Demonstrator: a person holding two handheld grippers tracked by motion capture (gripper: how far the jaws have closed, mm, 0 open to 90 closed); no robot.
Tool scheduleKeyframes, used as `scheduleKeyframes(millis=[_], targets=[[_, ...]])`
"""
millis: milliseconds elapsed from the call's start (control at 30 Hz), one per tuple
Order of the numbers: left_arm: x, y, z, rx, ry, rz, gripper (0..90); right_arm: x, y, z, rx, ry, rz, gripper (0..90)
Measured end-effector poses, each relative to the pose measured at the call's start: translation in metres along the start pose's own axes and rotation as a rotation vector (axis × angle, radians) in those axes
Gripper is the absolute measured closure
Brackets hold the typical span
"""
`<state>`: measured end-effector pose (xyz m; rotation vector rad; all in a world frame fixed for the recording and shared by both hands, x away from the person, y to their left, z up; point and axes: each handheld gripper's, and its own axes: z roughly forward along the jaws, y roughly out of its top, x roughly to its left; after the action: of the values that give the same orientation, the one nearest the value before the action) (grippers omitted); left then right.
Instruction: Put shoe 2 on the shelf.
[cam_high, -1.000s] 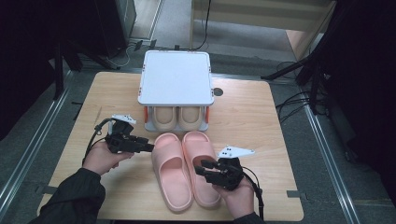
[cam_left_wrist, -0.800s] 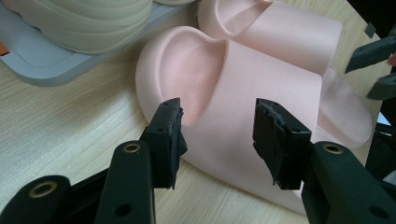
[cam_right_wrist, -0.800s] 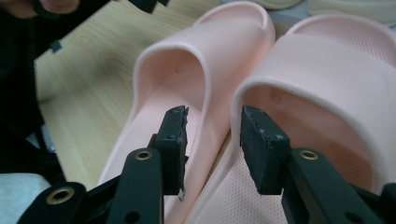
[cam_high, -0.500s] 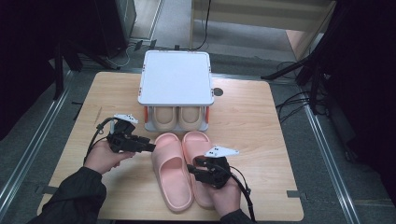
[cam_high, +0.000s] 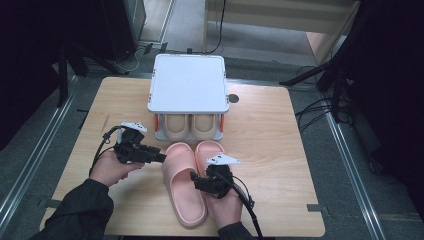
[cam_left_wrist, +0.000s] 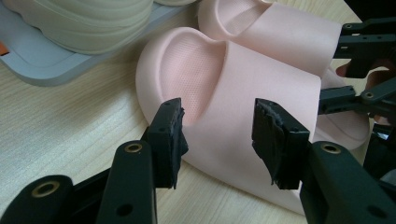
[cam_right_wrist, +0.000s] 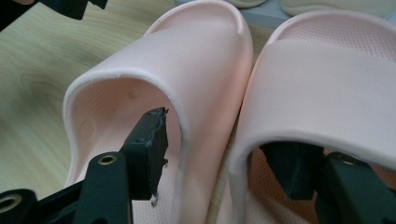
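Pale wooden table on grey floor, dark surroundings; both grippers' jaws apart around pink slippers

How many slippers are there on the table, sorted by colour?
Pink slippers: 2, the left one and the right one, side by side on the bare table.
Beige slippers: 2, one beside the other, on the lower shelf of the grey rack.
Total: 4 slippers.
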<state>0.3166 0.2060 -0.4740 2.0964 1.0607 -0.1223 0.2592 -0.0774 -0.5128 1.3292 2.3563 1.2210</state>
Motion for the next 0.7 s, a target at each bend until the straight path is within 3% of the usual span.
scheduleKeyframes(millis=[133, 267, 467, 600, 700], targets=[[0.0, 0.0, -0.001, -0.009, 0.002, -0.003, 52.7, 0.007, 0.0, 0.005, -0.01, -0.049, -0.017, 44.7], [0.0, 0.0, -0.002, -0.015, 0.003, -0.001, 52.8, 0.008, 0.0, 0.006, -0.014, -0.083, -0.02, 54.4], [0.001, 0.0, -0.004, -0.032, 0.006, -0.003, 55.1, 0.003, 0.001, 0.003, -0.005, -0.072, -0.008, 70.3], [0.001, 0.0, -0.005, -0.035, 0.009, 0.007, 57.3, -0.006, 0.002, 0.0, 0.0, -0.032, 0.039, 73.2], [0.001, 0.0, -0.006, -0.036, 0.012, 0.007, 57.7, -0.007, 0.004, -0.001, 0.009, -0.028, 0.03, 74.4]])
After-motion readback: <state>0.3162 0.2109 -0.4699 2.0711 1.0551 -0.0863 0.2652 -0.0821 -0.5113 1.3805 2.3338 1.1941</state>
